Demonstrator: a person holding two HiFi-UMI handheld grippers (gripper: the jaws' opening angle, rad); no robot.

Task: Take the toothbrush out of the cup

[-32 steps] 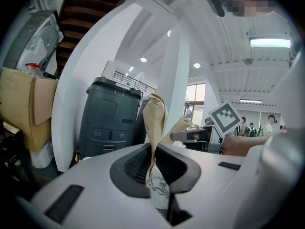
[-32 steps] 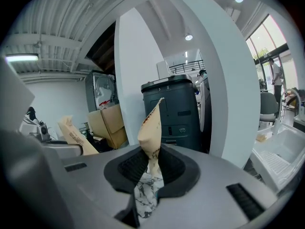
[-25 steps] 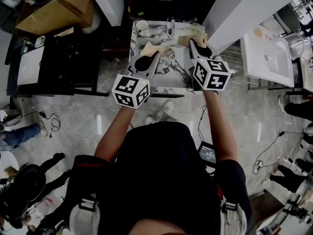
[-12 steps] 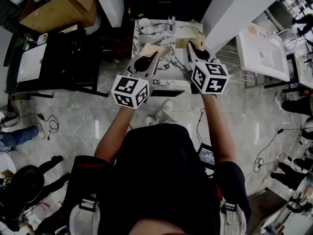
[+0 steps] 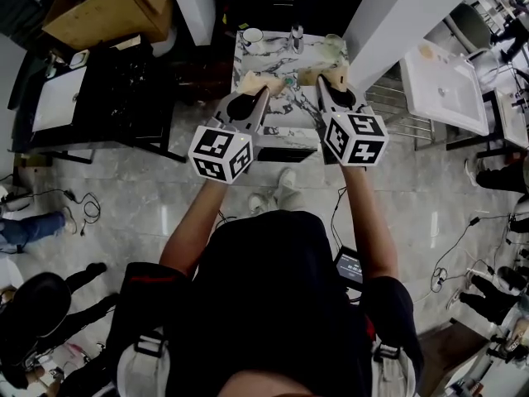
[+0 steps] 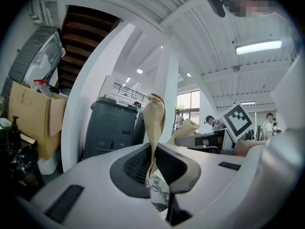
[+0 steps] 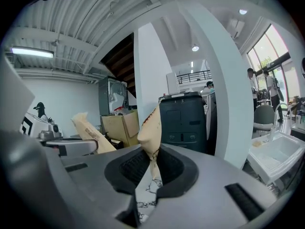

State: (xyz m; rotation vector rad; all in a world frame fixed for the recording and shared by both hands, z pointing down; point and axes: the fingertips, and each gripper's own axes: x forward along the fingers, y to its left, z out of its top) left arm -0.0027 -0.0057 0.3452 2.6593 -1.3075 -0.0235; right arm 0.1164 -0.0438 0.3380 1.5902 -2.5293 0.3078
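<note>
Your left claw point(image 6: 155, 116) and right claw point(image 7: 150, 124) have smooth, matt grey plastic shells with ribbed black inserts; their tips look wrapped in tan printed paper. The surface point(image 5: 289, 110) is glossy and marble-patterned, white with dark veins. The floor point(image 5: 124, 197) is polished, reflective stone tile. The box point(image 5: 99, 15) is matt brown cardboard.

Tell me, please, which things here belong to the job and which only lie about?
Job: left gripper, shut on left tan paper; right gripper, shut on right tan paper; tall cup on marble table, contents too small to tell.
Lying about: white mug, cardboard box, white basin.
</note>
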